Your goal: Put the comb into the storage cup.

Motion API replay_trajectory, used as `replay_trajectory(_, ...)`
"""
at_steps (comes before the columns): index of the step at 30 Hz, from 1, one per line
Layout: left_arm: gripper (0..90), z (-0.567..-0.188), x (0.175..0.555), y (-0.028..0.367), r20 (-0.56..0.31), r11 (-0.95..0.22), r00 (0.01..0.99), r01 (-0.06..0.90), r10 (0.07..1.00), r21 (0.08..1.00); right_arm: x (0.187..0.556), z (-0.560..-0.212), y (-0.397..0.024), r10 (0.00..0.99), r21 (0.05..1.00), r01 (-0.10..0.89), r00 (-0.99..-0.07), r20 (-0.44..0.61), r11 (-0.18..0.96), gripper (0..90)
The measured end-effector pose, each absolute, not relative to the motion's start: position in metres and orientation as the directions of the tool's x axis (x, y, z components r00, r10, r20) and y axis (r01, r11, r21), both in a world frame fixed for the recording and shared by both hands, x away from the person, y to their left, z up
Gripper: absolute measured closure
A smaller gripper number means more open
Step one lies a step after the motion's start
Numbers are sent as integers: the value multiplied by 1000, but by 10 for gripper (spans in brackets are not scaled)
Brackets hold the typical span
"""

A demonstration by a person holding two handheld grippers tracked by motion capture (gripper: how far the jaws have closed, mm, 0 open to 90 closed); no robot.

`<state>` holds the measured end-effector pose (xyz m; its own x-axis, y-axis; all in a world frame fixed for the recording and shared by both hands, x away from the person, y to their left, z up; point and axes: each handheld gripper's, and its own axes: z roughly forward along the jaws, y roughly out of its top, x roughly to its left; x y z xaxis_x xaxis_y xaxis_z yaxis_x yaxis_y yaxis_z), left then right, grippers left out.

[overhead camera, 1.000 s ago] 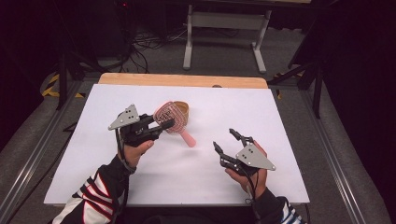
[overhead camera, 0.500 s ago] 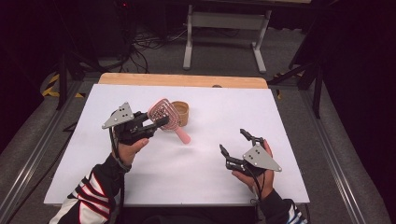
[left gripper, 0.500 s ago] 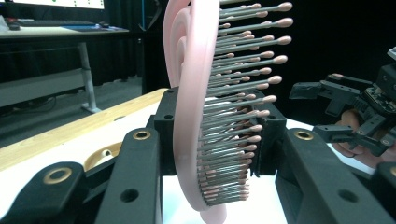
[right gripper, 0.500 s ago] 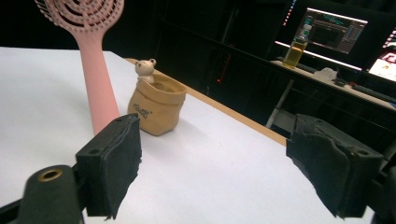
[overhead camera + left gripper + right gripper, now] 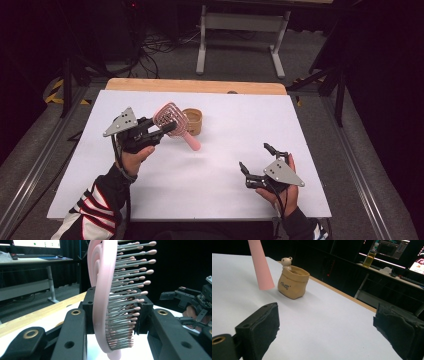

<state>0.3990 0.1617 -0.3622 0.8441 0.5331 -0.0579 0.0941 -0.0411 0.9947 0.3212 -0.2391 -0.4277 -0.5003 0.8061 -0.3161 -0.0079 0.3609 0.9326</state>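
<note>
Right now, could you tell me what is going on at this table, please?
A person works at a white table with a claw in each hand. The left claw is shut on the head of a pink hairbrush, holding it above the table with the handle slanting down beside a small tan bear pot. The right claw holds nothing; its jaws have just been opening and stand wide apart, low over the table's near right part.

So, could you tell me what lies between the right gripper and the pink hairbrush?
Only bare white table lies between the open right gripper and the pink hairbrush, as the high view shows.
</note>
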Motion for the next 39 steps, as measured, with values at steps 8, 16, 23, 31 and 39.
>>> replay_trajectory(8,636,-358,399,168,-51,-33,834,82,549,996,319,-435,-244,806,926,12,-498,-321,377,56)
replay_trajectory(16,636,-352,399,176,-54,-9,823,71,566,997,320,-438,-242,801,920,14,-498,-333,391,40)
replay_trajectory(23,637,-349,400,178,-42,-10,818,59,574,998,321,-438,-244,813,930,11,-490,-315,367,30)
replay_trajectory(31,637,-341,403,180,-39,0,810,48,585,999,322,-439,-244,813,934,21,-499,-300,358,28)
replay_trajectory(39,637,-327,412,181,-25,-4,800,35,599,999,323,-440,-243,809,929,26,-501,-307,369,36)
